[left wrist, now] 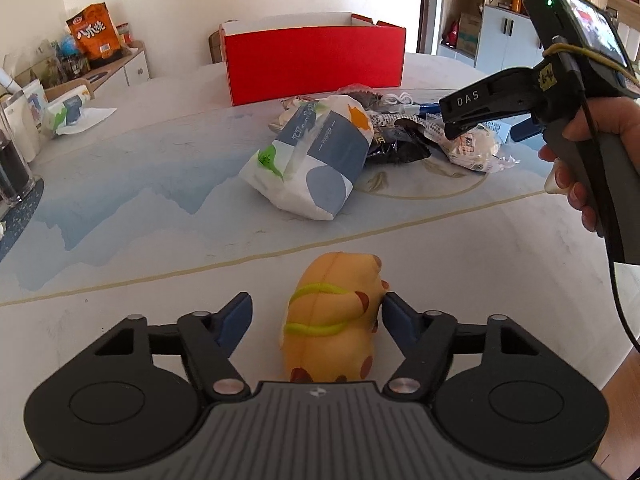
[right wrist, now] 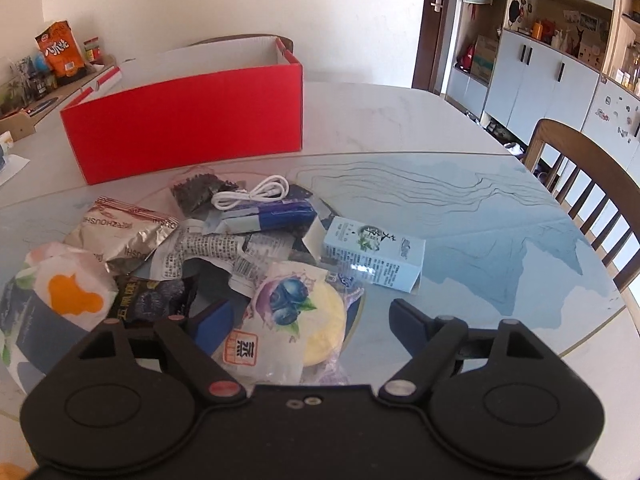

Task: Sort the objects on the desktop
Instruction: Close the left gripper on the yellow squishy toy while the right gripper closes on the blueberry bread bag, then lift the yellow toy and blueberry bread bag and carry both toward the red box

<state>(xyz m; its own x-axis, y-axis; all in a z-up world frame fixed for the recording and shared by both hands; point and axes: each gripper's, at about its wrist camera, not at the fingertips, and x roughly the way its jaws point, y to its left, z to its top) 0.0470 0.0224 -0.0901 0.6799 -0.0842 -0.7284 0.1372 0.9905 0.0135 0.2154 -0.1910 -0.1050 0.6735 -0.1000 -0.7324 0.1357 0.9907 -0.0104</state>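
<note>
A yellow plush toy [left wrist: 336, 320] with green bands lies on the table between the fingers of my open left gripper [left wrist: 316, 312]; the right finger touches it, the left stands apart. My right gripper [right wrist: 310, 320] is open over a wrapped blueberry bun [right wrist: 296, 316]; it also shows in the left wrist view [left wrist: 456, 120], above a pile of snack packets [left wrist: 404, 136]. A tissue pack [left wrist: 308, 160] lies by the pile. A red open box [left wrist: 314, 66] stands behind, also in the right wrist view [right wrist: 184, 128].
The pile holds a light-blue carton [right wrist: 374, 254], a white cable [right wrist: 252, 196], a blue pack [right wrist: 276, 216] and a silver packet [right wrist: 124, 236]. A wooden chair [right wrist: 584, 188] stands at the table's right edge. A glass jar [left wrist: 12, 168] and cluttered counter [left wrist: 80, 64] are at left.
</note>
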